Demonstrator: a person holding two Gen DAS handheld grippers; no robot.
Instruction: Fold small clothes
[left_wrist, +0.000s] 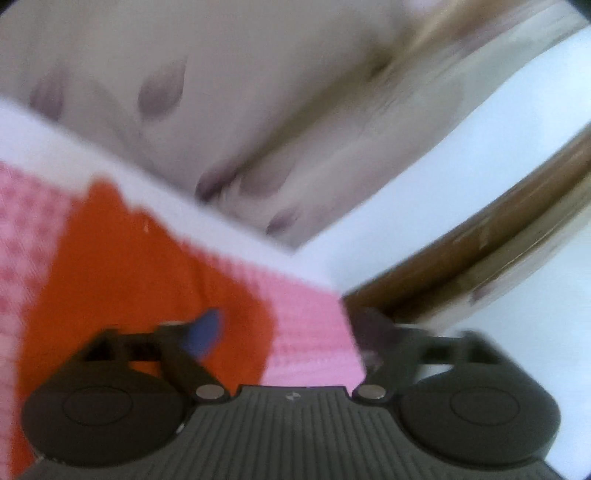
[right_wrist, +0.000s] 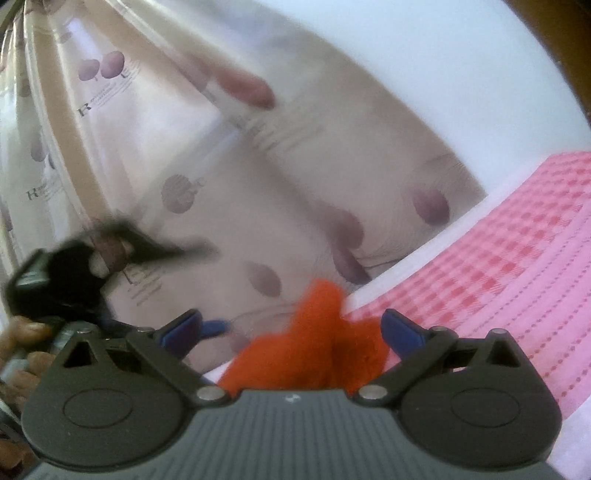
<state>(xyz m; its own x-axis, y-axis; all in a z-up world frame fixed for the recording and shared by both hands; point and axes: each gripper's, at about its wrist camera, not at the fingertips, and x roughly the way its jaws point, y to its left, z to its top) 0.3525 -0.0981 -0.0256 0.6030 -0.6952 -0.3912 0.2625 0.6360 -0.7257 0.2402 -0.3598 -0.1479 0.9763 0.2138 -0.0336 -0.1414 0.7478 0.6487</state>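
While our left gripper (left_wrist: 284, 325) hovers wide open, empty, over the orange garment (left_wrist: 122, 266) | garment lies on the pink checked cloth (left_wrist: 310, 325) | our right gripper (right_wrist: 291, 325) straddles a raised orange fold, jaws apart, ready to pinch.

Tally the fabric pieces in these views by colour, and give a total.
Orange garment: 1
Pink checked cloth under it: 1
Pale curtain with purple blotches behind: 1
Total: 3
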